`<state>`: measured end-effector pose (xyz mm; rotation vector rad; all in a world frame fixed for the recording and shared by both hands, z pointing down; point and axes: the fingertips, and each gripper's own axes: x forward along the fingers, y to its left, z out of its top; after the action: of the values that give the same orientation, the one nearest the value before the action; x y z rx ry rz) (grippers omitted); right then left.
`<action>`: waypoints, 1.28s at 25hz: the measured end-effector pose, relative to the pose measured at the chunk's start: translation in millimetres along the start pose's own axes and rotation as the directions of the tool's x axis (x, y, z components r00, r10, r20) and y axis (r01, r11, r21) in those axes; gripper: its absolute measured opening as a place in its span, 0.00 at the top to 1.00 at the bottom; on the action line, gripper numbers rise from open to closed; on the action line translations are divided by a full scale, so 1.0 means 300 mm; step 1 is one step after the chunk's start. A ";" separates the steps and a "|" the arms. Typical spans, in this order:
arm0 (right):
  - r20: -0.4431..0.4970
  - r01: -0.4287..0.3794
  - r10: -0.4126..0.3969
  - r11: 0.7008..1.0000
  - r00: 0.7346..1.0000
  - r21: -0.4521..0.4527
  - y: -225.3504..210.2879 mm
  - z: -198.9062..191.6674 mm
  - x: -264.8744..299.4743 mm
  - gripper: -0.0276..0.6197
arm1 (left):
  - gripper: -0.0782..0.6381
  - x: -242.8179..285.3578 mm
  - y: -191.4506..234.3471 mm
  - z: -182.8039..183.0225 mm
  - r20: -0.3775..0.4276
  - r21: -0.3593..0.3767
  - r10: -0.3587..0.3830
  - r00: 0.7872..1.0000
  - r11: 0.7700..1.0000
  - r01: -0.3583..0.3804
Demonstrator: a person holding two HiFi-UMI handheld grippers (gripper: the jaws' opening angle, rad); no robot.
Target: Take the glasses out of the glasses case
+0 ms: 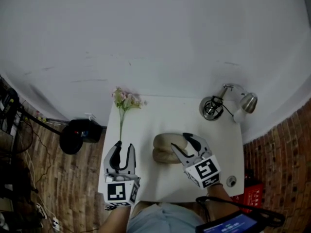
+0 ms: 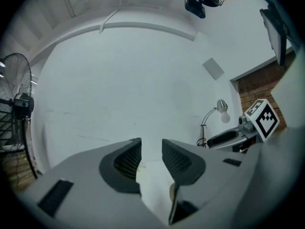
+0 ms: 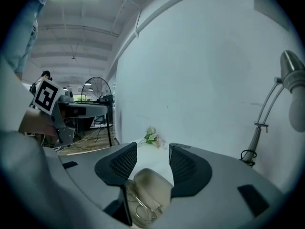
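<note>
Just beneath the right tool [image 3: 153,147], glasses case [image 3: 153,186] with glasses [image 3: 142,210]

The left gripper [image 2: 151,149] holds its jaws apart, white table [image 2: 155,185] showing between; lamp [image 2: 222,106] at right.

You had no word, number or brand name that could be read anywhere. The marker cube [image 1: 118,191] on your left gripper [image 1: 125,147] and the one on your right gripper [image 1: 180,142], both over the table [image 1: 160,115], carried only black-and-white square patterns, no letters. The lit blue screen [image 1: 228,224] just past the table's near edge showed marks too small to read.
</note>
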<state>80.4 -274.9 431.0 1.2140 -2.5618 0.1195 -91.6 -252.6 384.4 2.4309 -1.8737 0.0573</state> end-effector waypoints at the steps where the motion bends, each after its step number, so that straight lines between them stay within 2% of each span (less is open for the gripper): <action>1: -0.016 -0.013 0.013 1.000 1.000 -0.003 0.003 -0.020 0.001 0.61 | 0.73 -0.002 -0.003 -0.002 -0.003 0.000 0.006 1.000 1.000 -0.006; 6: -0.095 -0.071 0.071 0.997 0.993 0.006 0.009 -0.129 0.013 0.61 | 0.76 -0.011 -0.007 -0.030 -0.011 -0.011 0.033 0.999 0.999 -0.033; 9: -0.150 -0.109 0.107 0.994 0.983 -0.004 0.023 -0.202 0.022 0.61 | 0.87 -0.014 -0.007 -0.053 -0.021 -0.018 0.042 0.999 0.999 -0.042; 10: -0.169 -0.123 0.120 0.992 0.978 -0.008 0.028 -0.228 0.024 0.61 | 0.88 -0.015 -0.008 -0.063 -0.030 -0.025 0.046 0.999 0.999 -0.046; 13: -0.219 -0.163 0.157 0.987 0.963 -0.007 0.044 -0.297 0.027 0.61 | 0.88 -0.024 -0.010 -0.089 -0.066 -0.032 0.063 0.996 0.997 -0.065; 22: -0.315 -0.248 0.231 0.969 0.921 -0.012 0.059 -0.414 0.057 0.64 | 0.88 -0.014 -0.010 -0.122 -0.100 -0.024 0.087 0.991 0.996 -0.090; 32: -0.406 -0.331 0.307 0.943 0.861 0.010 0.086 -0.533 0.093 0.65 | 0.88 0.042 0.001 -0.152 -0.130 -0.010 0.101 0.986 0.995 -0.103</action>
<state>81.6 -246.6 592.7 0.6446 -2.3495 0.3267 -88.2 -261.2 430.9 2.2598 -1.9314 0.1994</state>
